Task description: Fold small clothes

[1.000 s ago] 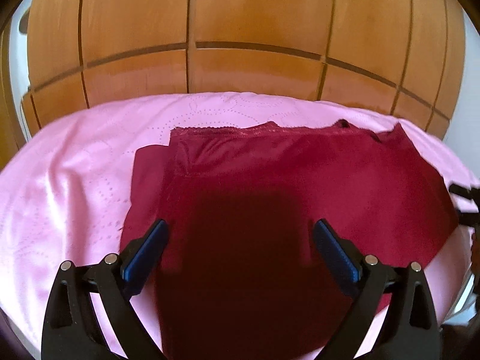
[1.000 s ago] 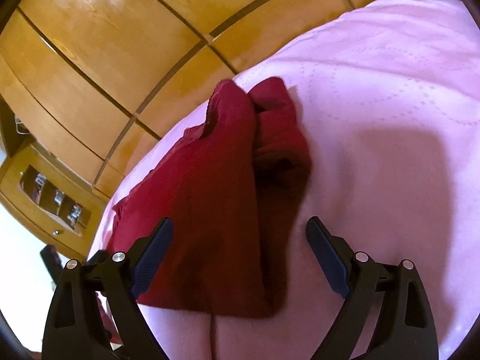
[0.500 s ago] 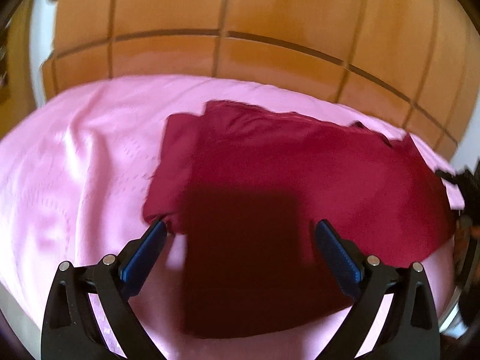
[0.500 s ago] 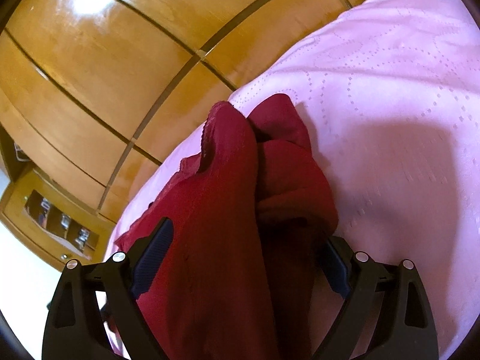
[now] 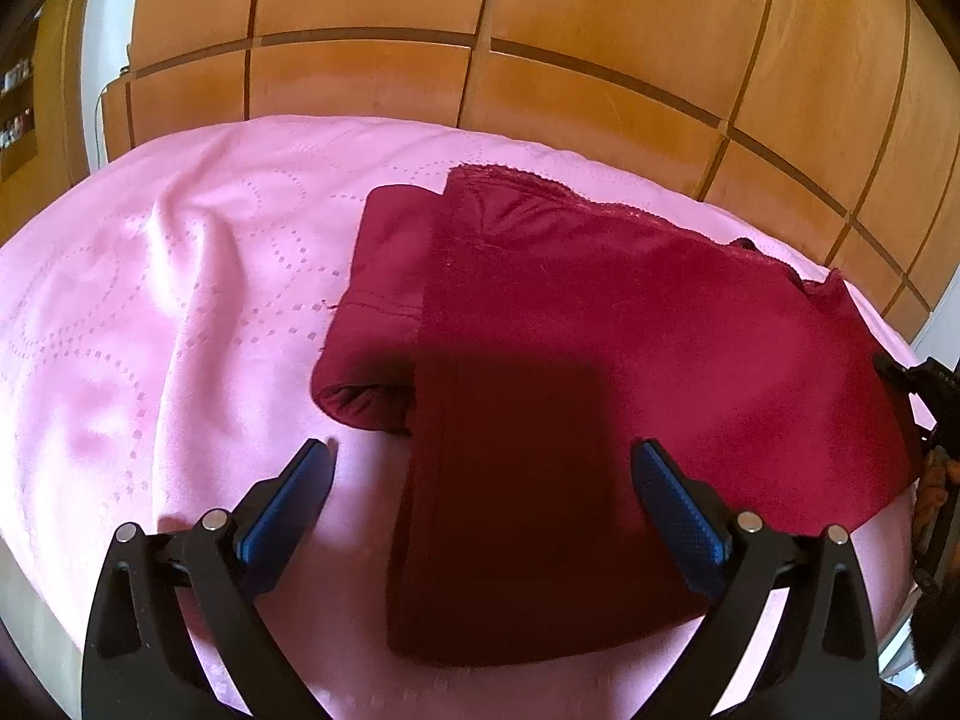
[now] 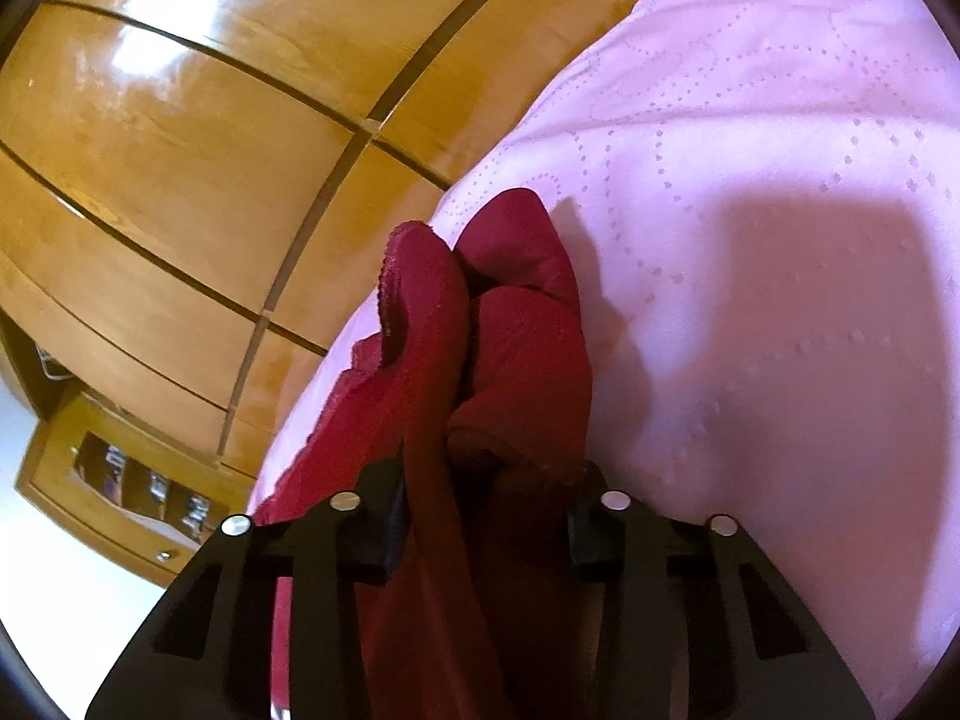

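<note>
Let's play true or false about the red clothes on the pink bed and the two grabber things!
1. The red garment lies on a pink bedspread. True.
2. The left gripper is squeezing the cloth. False: its jaws stand wide open, holding nothing.
3. The right gripper has its jaws closed on bunched red cloth. True.
4. The wall behind the bed is painted blue. False: wooden panels stand there.
5. The garment has a lacy edge at its far side. True.
</note>
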A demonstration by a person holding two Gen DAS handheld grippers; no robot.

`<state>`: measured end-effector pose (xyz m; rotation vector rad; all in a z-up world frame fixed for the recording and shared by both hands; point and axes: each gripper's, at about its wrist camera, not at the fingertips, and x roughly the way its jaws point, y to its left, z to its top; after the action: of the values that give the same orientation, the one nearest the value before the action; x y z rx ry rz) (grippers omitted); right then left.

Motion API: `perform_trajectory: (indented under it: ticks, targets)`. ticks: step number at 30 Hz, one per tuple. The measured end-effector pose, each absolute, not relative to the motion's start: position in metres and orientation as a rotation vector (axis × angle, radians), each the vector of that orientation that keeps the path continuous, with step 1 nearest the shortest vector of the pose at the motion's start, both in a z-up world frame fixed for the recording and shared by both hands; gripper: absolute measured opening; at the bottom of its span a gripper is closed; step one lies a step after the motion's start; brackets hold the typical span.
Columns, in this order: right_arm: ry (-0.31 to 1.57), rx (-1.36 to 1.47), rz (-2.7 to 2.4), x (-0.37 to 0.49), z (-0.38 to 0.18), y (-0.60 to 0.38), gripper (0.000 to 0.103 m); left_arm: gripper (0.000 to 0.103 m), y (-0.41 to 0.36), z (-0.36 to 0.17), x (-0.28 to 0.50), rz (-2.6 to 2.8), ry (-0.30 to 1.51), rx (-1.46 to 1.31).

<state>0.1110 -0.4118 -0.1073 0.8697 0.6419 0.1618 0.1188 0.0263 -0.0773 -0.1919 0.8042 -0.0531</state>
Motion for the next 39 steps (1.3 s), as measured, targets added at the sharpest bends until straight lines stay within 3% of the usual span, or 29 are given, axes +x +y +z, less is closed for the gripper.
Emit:
perform_trajectory:
  ticks: [17,39]
  targets:
    - [0.562,1.061,0.358,0.106,-0.051,-0.357,0.03,0.1,0.072,-0.064,0.107,0.022,0.777,-0.299]
    - [0.705,1.096,0.591,0.142,-0.017,-0.233,0.029,0.1,0.103,-0.069,0.106,0.163,0.813,-0.386]
